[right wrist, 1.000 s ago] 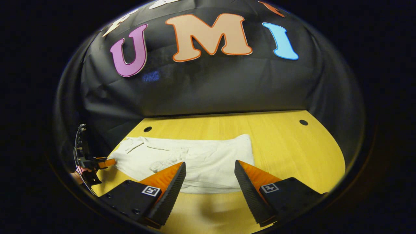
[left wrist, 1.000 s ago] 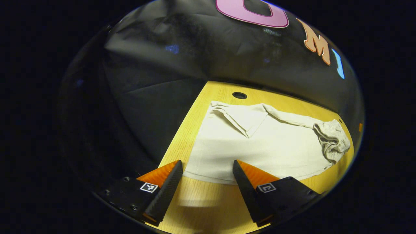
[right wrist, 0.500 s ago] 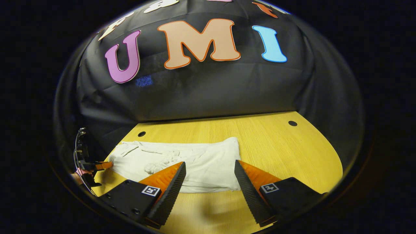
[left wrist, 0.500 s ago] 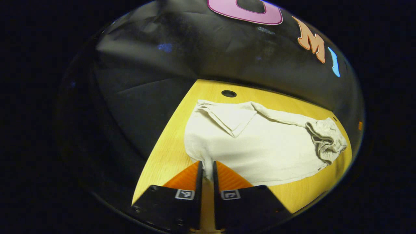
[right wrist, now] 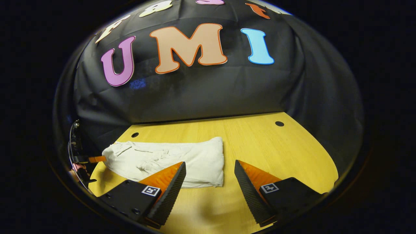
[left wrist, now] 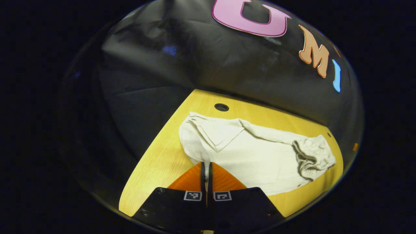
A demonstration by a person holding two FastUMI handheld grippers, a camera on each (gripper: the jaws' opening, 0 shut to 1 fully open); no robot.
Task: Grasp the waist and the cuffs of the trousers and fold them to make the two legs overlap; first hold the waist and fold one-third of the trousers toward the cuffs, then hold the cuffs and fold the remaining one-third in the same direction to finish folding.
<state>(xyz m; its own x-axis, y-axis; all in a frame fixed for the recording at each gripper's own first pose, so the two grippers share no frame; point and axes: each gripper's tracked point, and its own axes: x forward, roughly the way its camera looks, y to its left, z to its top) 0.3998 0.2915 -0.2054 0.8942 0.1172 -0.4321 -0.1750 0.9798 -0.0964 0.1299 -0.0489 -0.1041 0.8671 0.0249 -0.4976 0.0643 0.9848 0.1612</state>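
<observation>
the trousers [left wrist: 260, 156] lie on the wooden table [left wrist: 152, 169] as a long pale band, legs apparently already overlapped and the waist end seemingly folded in, with a bunched part near its right end in the left gripper view. the left gripper [left wrist: 206, 165] has its jaws pressed together on the near left corner of the cloth, which rises into a small peak between them; this looks like the cuff end. in the right gripper view the right gripper [right wrist: 209, 172] hovers with jaws spread, near the trousers' right edge [right wrist: 208, 159] but gripping nothing. judging from this, the last third is left to fold, and the right side is not yet held.
</observation>
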